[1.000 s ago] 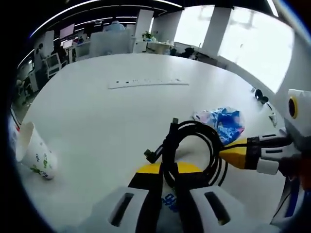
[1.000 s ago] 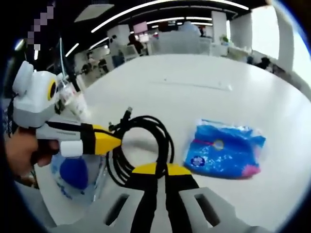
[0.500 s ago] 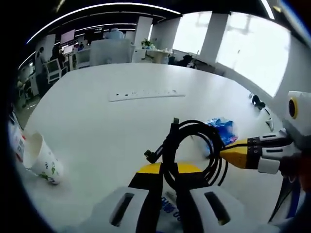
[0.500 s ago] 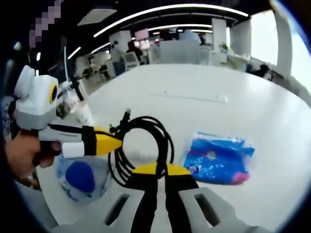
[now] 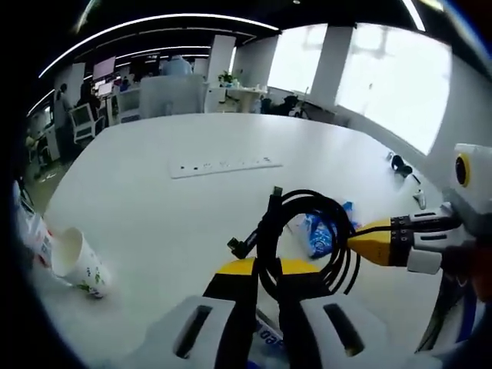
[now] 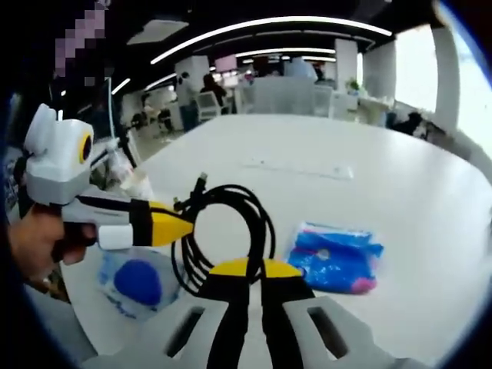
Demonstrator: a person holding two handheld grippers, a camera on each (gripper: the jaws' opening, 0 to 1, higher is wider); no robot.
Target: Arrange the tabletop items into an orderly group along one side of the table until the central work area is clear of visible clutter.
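In the left gripper view my left gripper (image 5: 264, 270) is clamped on the coiled black cable with plug ends (image 5: 304, 238), which rises between its yellow-tipped jaws. My right gripper (image 5: 361, 244) comes in from the right and pinches the far side of the same coil. In the right gripper view the right gripper (image 6: 256, 269) grips the coil at the bottom, and the left gripper (image 6: 182, 224) holds it from the left. The cable hangs above the white table (image 6: 307, 146). Beyond lie a blue plastic packet (image 6: 335, 257), a clear bag with a blue round thing (image 6: 137, 281), a tipped white paper cup (image 5: 78, 262) and a white power strip (image 5: 224, 164).
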